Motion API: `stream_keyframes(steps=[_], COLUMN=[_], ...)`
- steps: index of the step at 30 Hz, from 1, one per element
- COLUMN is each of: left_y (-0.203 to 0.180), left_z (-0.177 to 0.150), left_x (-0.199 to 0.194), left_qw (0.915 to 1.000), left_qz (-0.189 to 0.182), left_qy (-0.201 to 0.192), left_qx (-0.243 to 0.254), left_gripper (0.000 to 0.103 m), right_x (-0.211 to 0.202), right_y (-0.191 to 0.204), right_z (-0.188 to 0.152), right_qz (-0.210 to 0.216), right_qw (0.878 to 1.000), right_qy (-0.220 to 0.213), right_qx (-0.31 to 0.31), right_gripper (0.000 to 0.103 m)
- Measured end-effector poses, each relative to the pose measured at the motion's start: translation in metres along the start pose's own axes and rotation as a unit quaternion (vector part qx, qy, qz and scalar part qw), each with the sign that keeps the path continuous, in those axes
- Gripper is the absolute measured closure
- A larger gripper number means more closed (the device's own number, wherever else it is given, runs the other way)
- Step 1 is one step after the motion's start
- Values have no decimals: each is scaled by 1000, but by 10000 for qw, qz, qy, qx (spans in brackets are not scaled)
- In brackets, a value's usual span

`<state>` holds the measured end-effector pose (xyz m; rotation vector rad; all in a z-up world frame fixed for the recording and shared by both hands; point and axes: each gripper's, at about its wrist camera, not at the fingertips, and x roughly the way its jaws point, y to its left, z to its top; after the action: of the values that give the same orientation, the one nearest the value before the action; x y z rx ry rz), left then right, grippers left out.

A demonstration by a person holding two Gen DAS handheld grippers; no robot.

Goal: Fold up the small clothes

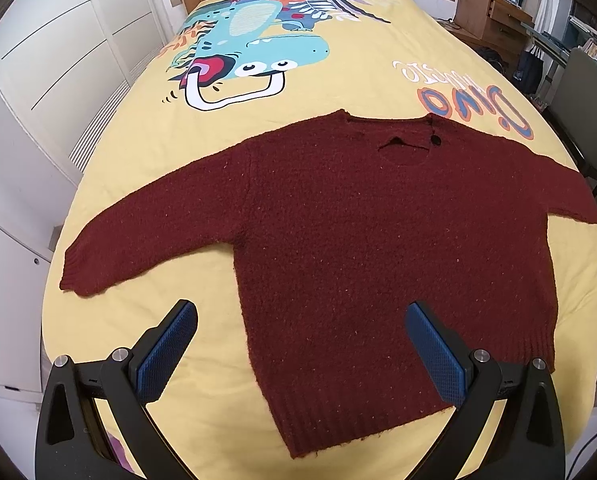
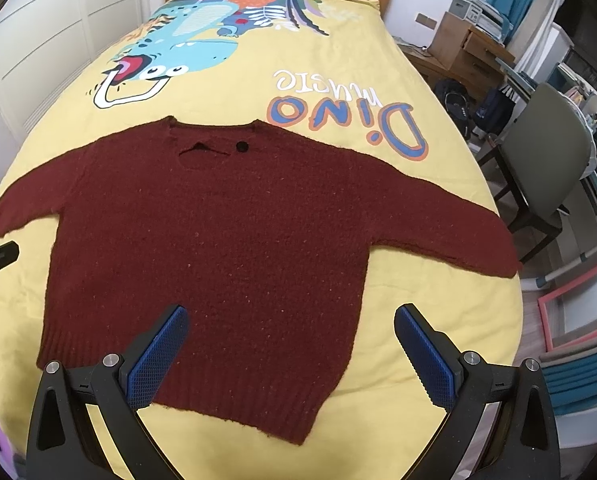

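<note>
While both tongs (image 1: 300, 322) (image 2: 290, 326) gape, sweater (image 1: 378, 240) flat, right cuff (image 2: 498, 252) at bedspread (image 1: 358, 80) edge.

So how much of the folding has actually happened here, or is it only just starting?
Only just starting. Done: the dark red sweater lies spread flat on the yellow bedspread, both sleeves out to the sides, neckline away from the cameras. In hand: nothing; the left gripper and right gripper hang above the hem with jaws wide open. Left: every fold, since no sleeve or hem is turned in yet.
</note>
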<state>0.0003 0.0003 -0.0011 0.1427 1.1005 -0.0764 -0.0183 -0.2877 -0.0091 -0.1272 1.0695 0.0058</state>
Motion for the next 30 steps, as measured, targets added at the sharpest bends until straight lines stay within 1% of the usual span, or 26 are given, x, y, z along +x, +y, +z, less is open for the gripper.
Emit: stream_keyframes(steps=[15, 23, 27, 30], left_y=[-2, -4, -6, -7], left_z=[-1, 0, 4, 11], left_x=[2, 4, 7, 12], left_qw=[10000, 10000, 10000, 9999], left_qz=[4, 37, -25, -38], left_qy=[19, 45, 21, 6], left_qx=[5, 34, 61, 149], left_gripper=[1, 1, 1, 1], right_x=[2, 6, 13, 21], right_y=[-1, -3, -12, -30], right_z=[-1, -2, -1, 1], right_qz=[16, 97, 190, 260], right_qw=[10000, 9999, 9996, 9987], right_qy=[34, 31, -30, -139], right_qx=[-20, 11, 196, 412], right_gripper=[1, 1, 1, 1])
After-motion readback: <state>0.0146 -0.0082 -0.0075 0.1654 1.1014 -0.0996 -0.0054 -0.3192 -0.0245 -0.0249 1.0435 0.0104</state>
